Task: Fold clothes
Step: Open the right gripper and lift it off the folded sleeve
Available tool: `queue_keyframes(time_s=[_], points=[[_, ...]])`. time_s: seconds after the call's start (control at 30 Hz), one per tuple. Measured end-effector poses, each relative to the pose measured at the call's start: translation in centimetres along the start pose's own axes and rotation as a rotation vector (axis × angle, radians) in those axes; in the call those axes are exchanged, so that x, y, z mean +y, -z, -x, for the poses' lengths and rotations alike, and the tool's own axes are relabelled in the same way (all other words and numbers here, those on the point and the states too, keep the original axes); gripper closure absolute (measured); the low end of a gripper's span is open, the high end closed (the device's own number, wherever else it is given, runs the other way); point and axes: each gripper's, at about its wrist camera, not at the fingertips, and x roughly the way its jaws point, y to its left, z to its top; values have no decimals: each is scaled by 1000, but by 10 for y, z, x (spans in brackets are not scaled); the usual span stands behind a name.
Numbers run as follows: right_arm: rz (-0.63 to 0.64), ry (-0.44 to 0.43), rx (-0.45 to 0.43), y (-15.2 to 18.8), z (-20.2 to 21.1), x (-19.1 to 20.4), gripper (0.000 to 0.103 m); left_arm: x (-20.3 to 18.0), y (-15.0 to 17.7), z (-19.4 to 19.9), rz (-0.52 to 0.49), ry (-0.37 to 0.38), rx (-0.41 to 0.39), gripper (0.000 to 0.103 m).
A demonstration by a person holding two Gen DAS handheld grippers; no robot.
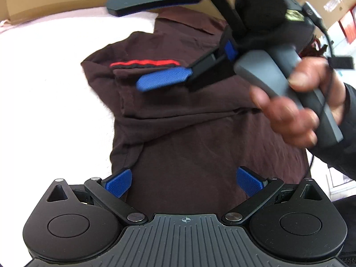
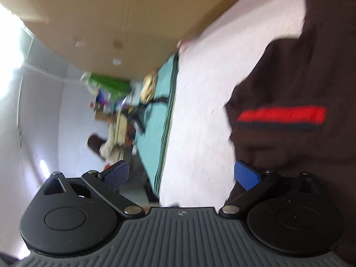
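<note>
No legible text, brand or number in either view.

- Cardboard boxes [image 1: 320,2], upper right of the left wrist view: white shipping labels with dark print, too small and blurred to read.
- Right gripper [image 1: 191,62], body seen from the left wrist view: small gold-coloured emblem on the black housing, lettering not readable.
- Grey ribbed plate of each wrist unit: one crosshair mark [image 1: 185,219], a symbol only, no characters.
- Right wrist view: motion-blurred; nothing readable.
</note>
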Motion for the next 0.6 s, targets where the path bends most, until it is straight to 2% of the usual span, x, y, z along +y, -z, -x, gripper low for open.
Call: queue_keyframes(time_s=[0.07, 0.1, 0.17, 0.27, 0.3, 0.4, 0.5, 0.6], points=[[-15, 63, -1, -6, -5, -6, 1, 1, -1, 0, 1, 2, 0, 0], [-5, 65, 31, -5, -11, -6, 0, 1, -2, -1, 2, 5, 0, 0], [-7, 17, 122, 2, -20, -2, 0, 1, -5, 0, 0, 10, -1, 0], [-10, -10, 106, 19, -9, 4, 1, 3, -9, 4, -5, 11, -9, 0], [-18, -9, 76, 23, -2, 4, 1, 4, -10, 5, -3, 14, -16, 0], [-65, 46, -105, 29, 39, -5, 1, 5, -20, 9, -2, 15, -40, 0], [-39, 195, -232, 35, 82, -10, 1, 1, -38, 11, -15, 9, -91, 0], [-29, 366, -284, 44, 112, -17, 1, -6, -60, 6, -5, 30, -147, 0]])
